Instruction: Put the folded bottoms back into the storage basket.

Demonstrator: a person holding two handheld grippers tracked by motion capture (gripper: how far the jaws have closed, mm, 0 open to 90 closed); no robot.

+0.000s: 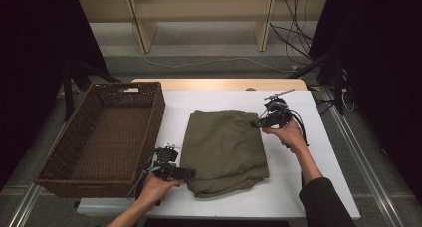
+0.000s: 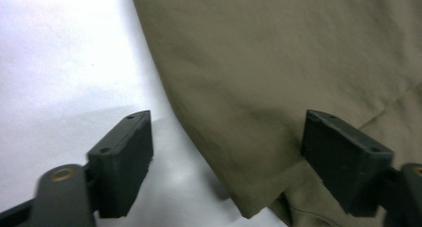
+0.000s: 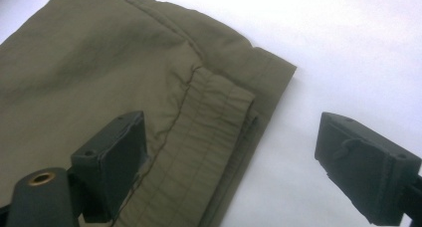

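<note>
A folded olive-green garment [image 1: 226,150] lies in the middle of the white table [image 1: 298,177]. My left gripper [image 1: 191,173] sits at its near left corner, open. In the left gripper view that cloth corner [image 2: 278,62] lies between the jaws [image 2: 226,125] without either pad pressing on it. My right gripper [image 1: 255,123] is open at the garment's far right corner. In the right gripper view its jaws [image 3: 231,125] straddle the gathered waistband edge [image 3: 219,117], one jaw over the cloth [image 3: 99,72] and the other over bare table.
A dark wicker basket [image 1: 84,187] stands on the left of the table, close beside my left gripper. A wooden shelf frame [image 1: 199,18] and loose cables [image 1: 293,28] are on the floor beyond the far edge.
</note>
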